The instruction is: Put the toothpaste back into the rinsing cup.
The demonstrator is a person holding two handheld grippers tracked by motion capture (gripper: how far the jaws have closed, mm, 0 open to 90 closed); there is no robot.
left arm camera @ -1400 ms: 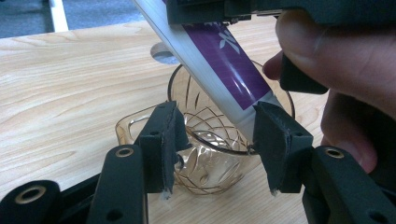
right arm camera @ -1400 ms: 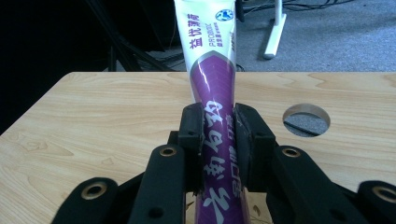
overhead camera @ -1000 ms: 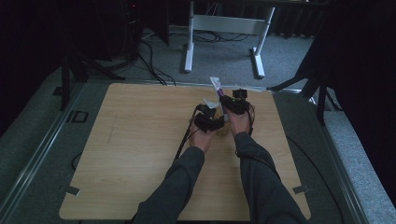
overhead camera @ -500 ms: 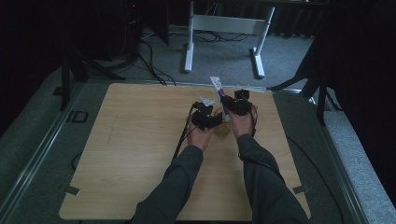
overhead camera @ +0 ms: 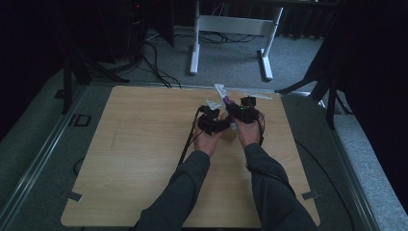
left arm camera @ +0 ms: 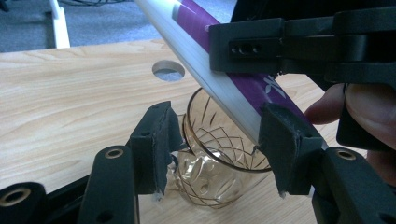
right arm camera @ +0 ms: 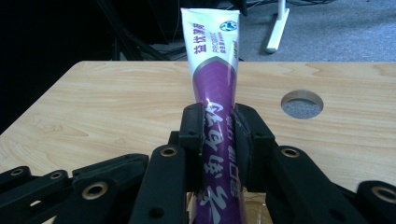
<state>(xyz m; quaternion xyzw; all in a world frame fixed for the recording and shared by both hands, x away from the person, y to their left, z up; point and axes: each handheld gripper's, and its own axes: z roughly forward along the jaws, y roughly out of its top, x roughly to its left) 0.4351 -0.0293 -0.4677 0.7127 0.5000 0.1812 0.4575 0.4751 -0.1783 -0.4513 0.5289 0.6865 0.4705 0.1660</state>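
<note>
The right claw (right arm camera: 215,140) is clenched on a purple and white toothpaste tube (right arm camera: 214,88), both pads pressed against the tube's middle so that its sides are pinched in. In the right gripper view the tube is seen rising from between the pads, its flat white crimped end pointing away over the wooden counter (right arm camera: 102,107). In the left gripper view the same tube (left arm camera: 219,70) is seen slanting down from the upper left, held by the right claw (left arm camera: 261,51), with its lower end dipped into the mouth of a small amber cut-glass cup (left arm camera: 219,154).

The cup is set on the counter (left arm camera: 60,107) between the two pads of the left claw (left arm camera: 217,149). The jaws of that claw have just been opening, and they stand partly apart with the cup between them. The left-hand pad lies just beside the cup's wall; whether it is touching cannot be told. The right-hand pad is seen in front of the rim and the tube. The cup is not seen to be pinched, so the left claw is taken as released.

A round hole (left arm camera: 168,70) is cut in the counter beyond the cup. In the high view both hands are seen close together near the far right part of the counter (overhead camera: 144,144), the left claw (overhead camera: 211,122) just beside the right claw (overhead camera: 240,113).
</note>
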